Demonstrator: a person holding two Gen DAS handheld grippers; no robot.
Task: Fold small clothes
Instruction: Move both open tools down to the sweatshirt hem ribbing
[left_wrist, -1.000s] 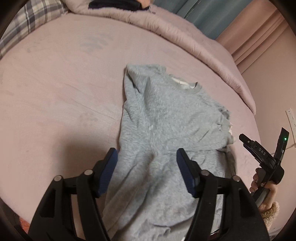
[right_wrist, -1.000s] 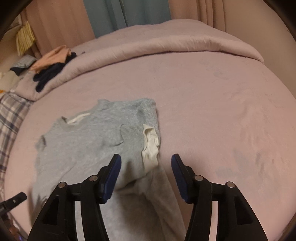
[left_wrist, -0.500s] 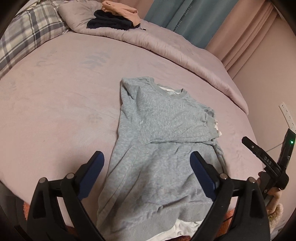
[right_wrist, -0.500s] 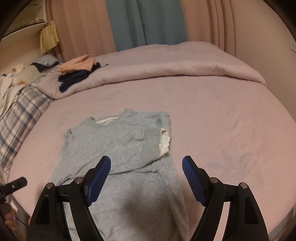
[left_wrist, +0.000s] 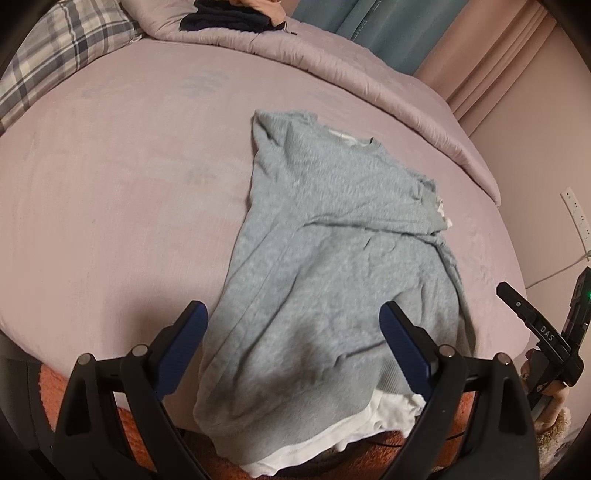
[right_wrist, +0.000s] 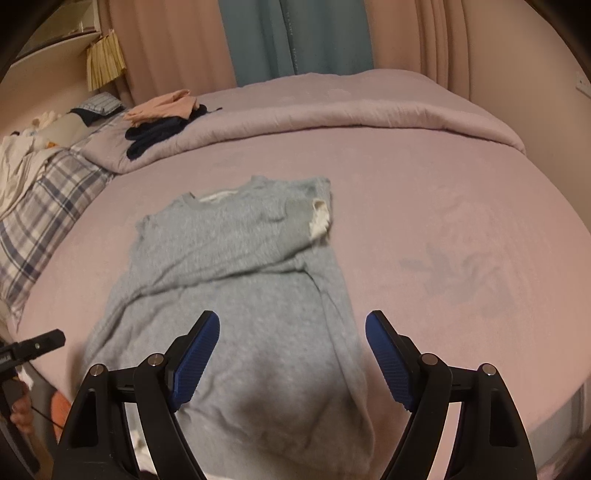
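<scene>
Both tongs are standing wide apart with nothing between their blue pads: the left tongs (left_wrist: 291, 343) and the right tongs (right_wrist: 292, 354) are hanging above the near end of a grey sweater (left_wrist: 332, 266), gripping nothing. The sweater is lying flat on the bed (left_wrist: 129, 184), neck pointing away, its hem hanging slightly over the near edge, where a white lining (left_wrist: 354, 432) is peeking out beneath it. One sleeve is lying folded across the chest, its cuff (right_wrist: 319, 218) showing white inside, at the sweater's right edge. In the left view, the other hand (left_wrist: 554, 391) is showing at the right border, holding its gripper's handle. An orange rug (left_wrist: 122, 424) is showing below the bed's near edge. Farther off, a plaid pillow (right_wrist: 48, 206) is lying at the left, and a rolled pink duvet (right_wrist: 332, 114) is stretching across the far side, carrying dark clothes (right_wrist: 159, 136) and a peach garment (right_wrist: 162, 105). Beyond, teal curtains (right_wrist: 295, 37) are hanging between pink ones.
</scene>
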